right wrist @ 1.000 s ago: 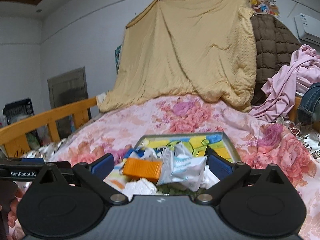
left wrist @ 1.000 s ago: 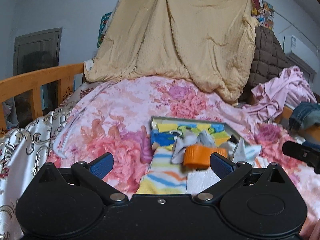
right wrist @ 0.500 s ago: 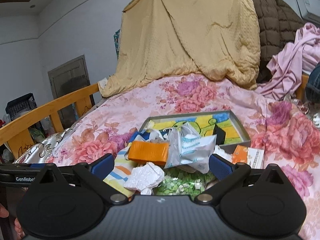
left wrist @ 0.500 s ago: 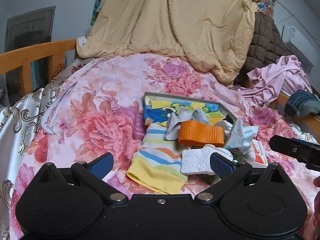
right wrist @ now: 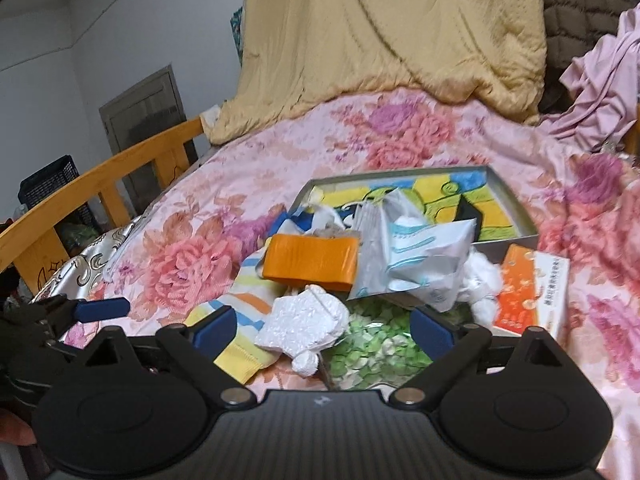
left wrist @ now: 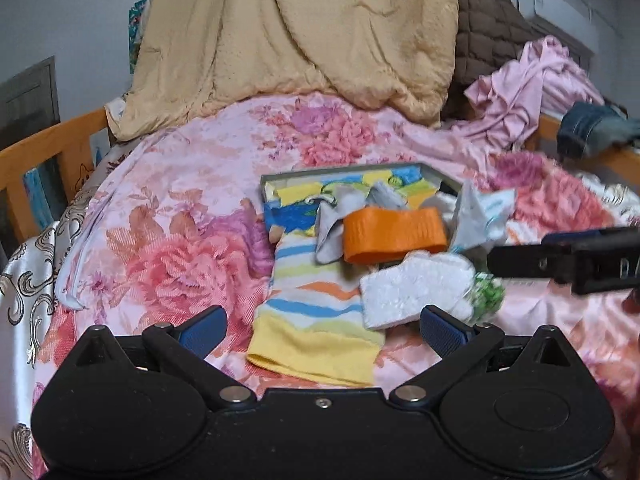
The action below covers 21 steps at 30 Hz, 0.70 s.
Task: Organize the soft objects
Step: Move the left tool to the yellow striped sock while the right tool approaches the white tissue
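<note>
A heap of soft things lies on the floral bedspread by a grey tray. It holds a striped cloth, an orange block, a white foam lump and a grey rag. My left gripper is open, low over the striped cloth's near end. My right gripper has its jaws closing around the foam lump and a bag of green bits; the pads touch neither. The orange block and a clear plastic bag lie just beyond.
An orange and white box lies right of the heap. A tan quilt and pink clothes are piled at the bed's far end. A wooden rail runs along the left. One finger of the right gripper reaches in from the right.
Both grippers have tipped down and come closer to the heap, so the pile now fills the space between the fingers. The right jaws stand slightly narrower.
</note>
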Each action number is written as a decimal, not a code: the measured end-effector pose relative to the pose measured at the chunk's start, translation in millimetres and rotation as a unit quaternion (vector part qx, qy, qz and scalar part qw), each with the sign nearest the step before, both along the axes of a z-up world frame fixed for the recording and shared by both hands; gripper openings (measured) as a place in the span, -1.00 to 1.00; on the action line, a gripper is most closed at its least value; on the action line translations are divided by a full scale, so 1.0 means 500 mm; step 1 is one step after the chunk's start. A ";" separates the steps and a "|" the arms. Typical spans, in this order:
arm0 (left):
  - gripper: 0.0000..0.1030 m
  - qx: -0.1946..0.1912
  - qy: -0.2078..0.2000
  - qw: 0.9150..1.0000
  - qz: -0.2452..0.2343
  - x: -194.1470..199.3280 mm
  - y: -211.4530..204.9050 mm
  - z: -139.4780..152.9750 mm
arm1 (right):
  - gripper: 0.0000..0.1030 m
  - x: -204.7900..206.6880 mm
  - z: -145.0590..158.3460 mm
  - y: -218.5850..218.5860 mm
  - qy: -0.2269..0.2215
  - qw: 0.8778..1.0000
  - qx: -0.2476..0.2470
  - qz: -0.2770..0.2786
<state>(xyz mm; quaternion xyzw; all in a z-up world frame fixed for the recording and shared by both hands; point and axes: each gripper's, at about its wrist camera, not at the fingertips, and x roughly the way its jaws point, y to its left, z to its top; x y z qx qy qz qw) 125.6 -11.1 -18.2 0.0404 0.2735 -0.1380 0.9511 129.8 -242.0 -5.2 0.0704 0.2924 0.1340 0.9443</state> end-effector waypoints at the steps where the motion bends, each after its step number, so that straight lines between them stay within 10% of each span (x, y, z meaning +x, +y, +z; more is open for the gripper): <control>1: 0.98 0.001 0.004 1.000 0.000 0.007 0.003 -0.007 | 0.82 0.004 -0.003 0.002 0.006 1.000 0.003 0.002; 21: 0.98 0.030 0.064 0.997 -0.030 0.094 -0.008 -0.102 | 0.56 0.065 -0.059 0.020 0.107 0.991 0.075 0.004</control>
